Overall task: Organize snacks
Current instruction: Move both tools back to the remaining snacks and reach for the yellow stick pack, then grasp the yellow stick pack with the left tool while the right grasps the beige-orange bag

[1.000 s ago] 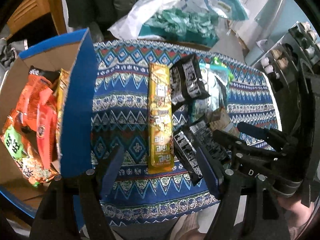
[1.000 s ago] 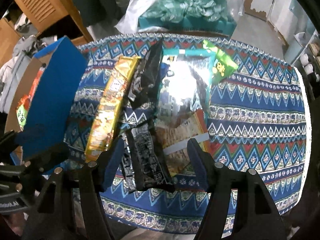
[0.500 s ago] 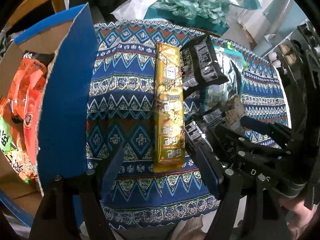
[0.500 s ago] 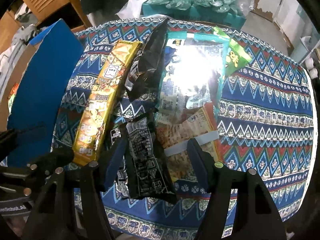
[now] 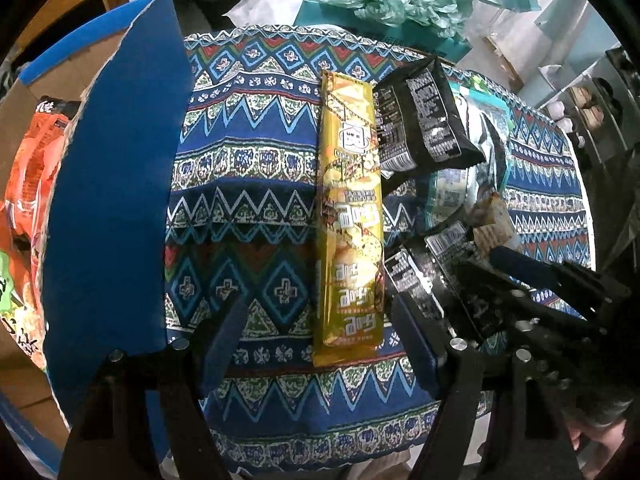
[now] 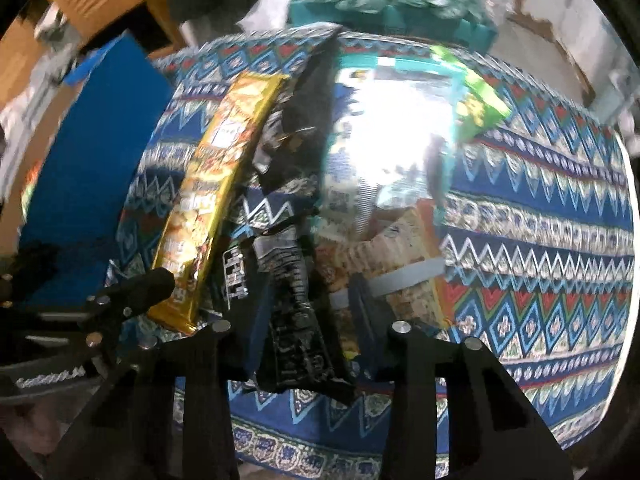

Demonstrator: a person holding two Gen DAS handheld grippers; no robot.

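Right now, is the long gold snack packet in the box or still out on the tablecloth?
Out. The gold snack packet lies flat on the patterned tablecloth, beside the blue cardboard box and clear of it.

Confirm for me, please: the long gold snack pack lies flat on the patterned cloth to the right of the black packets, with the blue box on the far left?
Not quite. In the left wrist view the gold snack pack lies left of the black packets, between them and the blue box. It does lie flat on the patterned cloth.

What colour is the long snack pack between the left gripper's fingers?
Gold-yellow with snack print, the long snack pack shows best in the left wrist view.
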